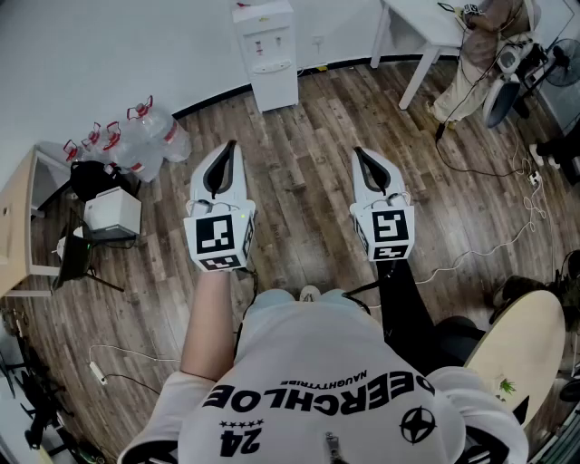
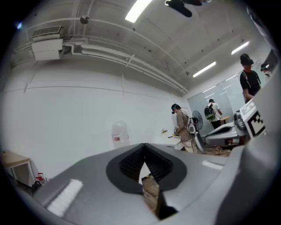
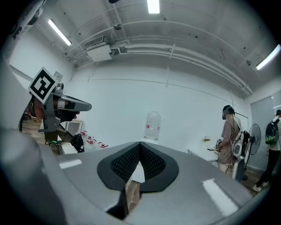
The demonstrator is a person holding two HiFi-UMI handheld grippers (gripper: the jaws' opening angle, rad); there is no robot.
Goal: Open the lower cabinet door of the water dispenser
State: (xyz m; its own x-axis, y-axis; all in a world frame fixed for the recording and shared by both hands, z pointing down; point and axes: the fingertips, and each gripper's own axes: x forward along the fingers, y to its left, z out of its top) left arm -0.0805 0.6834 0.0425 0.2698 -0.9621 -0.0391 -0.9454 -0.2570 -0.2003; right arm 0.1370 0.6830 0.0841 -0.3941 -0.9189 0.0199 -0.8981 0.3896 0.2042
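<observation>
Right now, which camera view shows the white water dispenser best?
The head view: the white water dispenser stands in plain sight, with its front and lower door visible. Both gripper views show mainly the clear plastic bottle on top of it; the cabinet below is hidden.

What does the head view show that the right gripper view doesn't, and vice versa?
Only the head view: the wearer's printed shirt and floor cables. Only the right gripper view: ceiling lights and the bottle atop the water dispenser. Both: the spare jugs, the shut left hand-held gripper and a standing person.
</observation>
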